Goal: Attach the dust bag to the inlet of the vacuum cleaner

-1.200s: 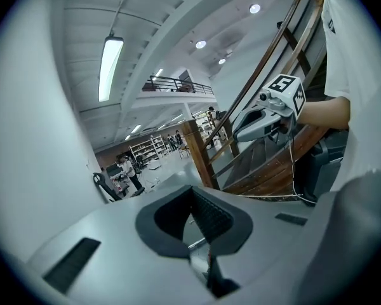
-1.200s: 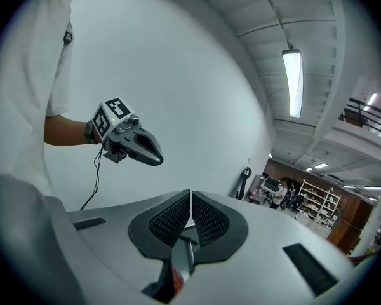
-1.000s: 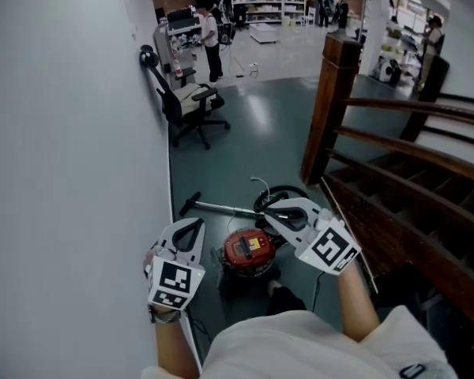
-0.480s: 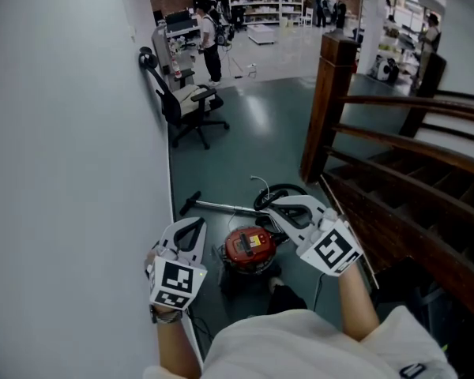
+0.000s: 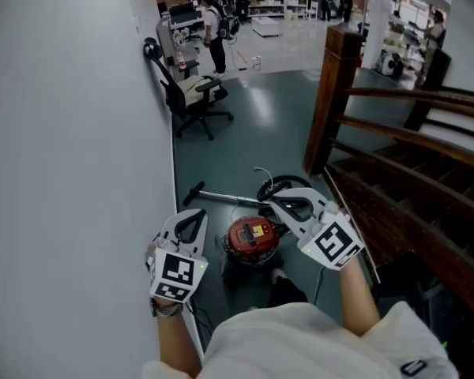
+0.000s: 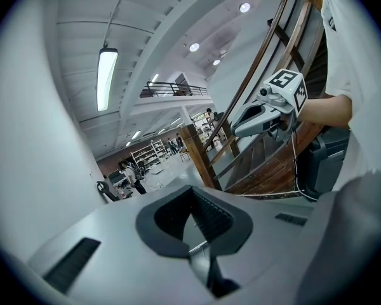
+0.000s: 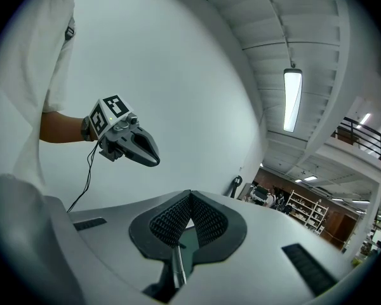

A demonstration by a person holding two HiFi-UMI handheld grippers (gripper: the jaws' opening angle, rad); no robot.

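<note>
A red canister vacuum cleaner (image 5: 253, 238) stands on the dark floor below me, with its black hose (image 5: 283, 189) coiled behind it and a metal wand (image 5: 221, 199) lying to the left. I cannot make out a dust bag. My left gripper (image 5: 196, 215) hangs in the air left of the vacuum, shut and empty; its own view shows its pads (image 6: 206, 213) meeting. My right gripper (image 5: 271, 204) hovers above the vacuum's right side, also shut with nothing in it (image 7: 190, 196). Each gripper sees the other: the right gripper (image 6: 238, 129) and the left gripper (image 7: 153, 160).
A white wall (image 5: 71, 148) runs along the left. A wooden staircase with a railing (image 5: 395, 133) and newel post (image 5: 332, 101) borders the right. A black office chair (image 5: 191, 101) stands further down the floor, and people stand by shelves (image 5: 213, 22) beyond it.
</note>
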